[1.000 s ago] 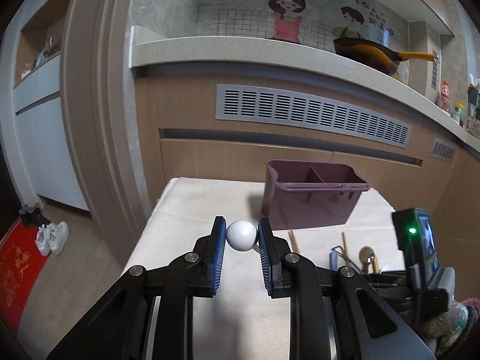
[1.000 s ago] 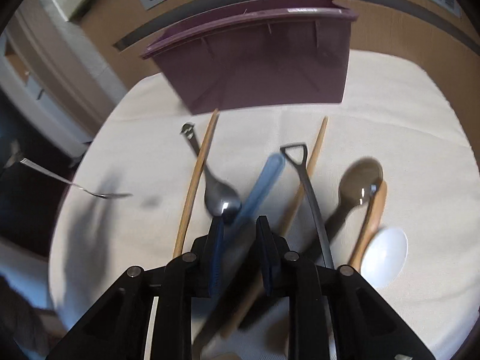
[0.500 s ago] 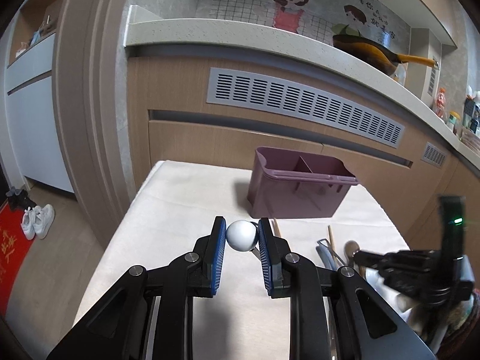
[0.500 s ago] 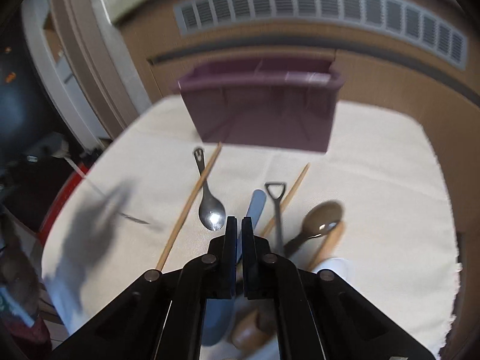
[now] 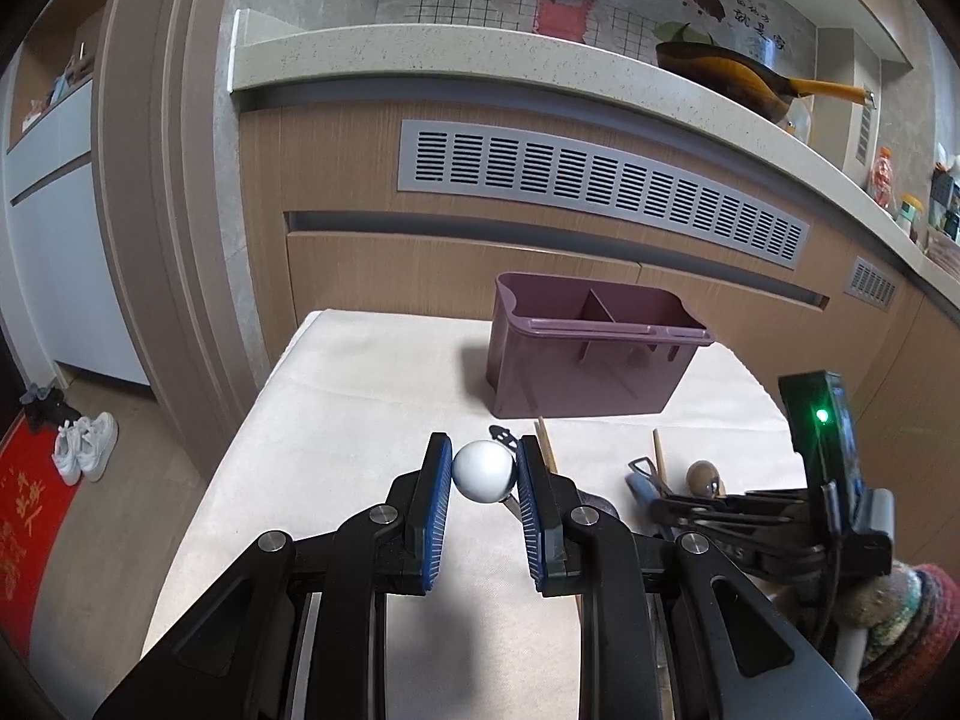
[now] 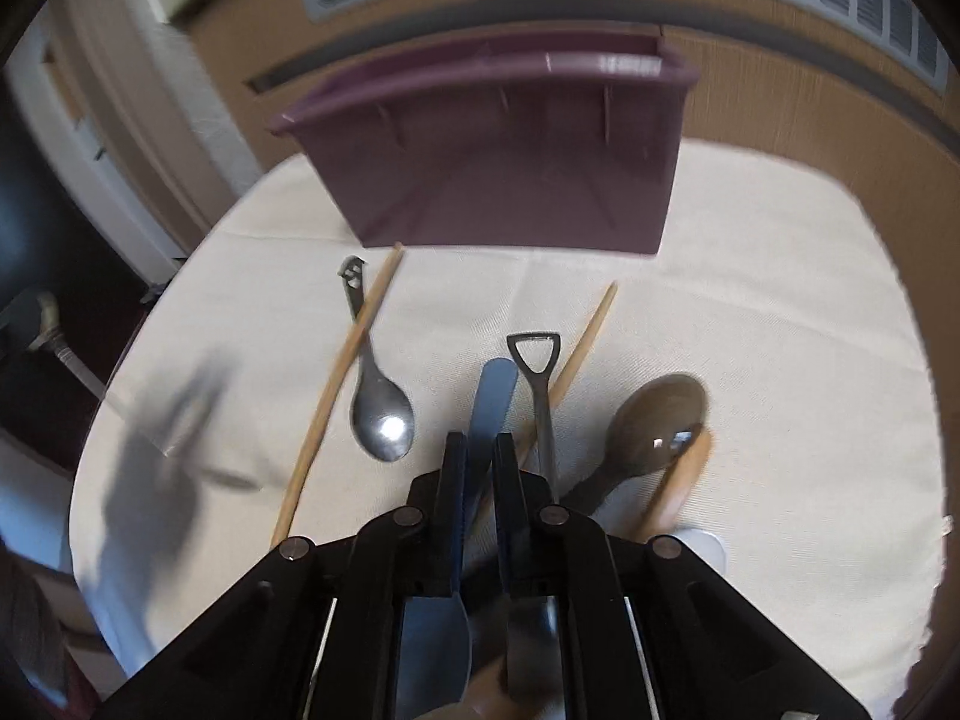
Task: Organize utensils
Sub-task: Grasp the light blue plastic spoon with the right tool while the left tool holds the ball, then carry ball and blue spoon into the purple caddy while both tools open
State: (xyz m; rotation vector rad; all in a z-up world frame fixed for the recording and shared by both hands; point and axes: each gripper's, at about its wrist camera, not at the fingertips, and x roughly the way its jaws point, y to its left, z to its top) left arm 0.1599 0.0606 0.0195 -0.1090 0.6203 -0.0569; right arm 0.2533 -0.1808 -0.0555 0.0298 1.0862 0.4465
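Short of the purple plastic two-compartment caddy, left gripper has jaws clamped on a white round-ended utensil; right gripper jaws pinch the flat blue handle on the desk. Pickup step; next, lift into caddy.

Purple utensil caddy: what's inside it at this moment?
The purple utensil caddy shows a divider and bare inner walls near the rim, with no utensil sticking out. Its floor is hidden by the front wall, so something short could lie there unseen.
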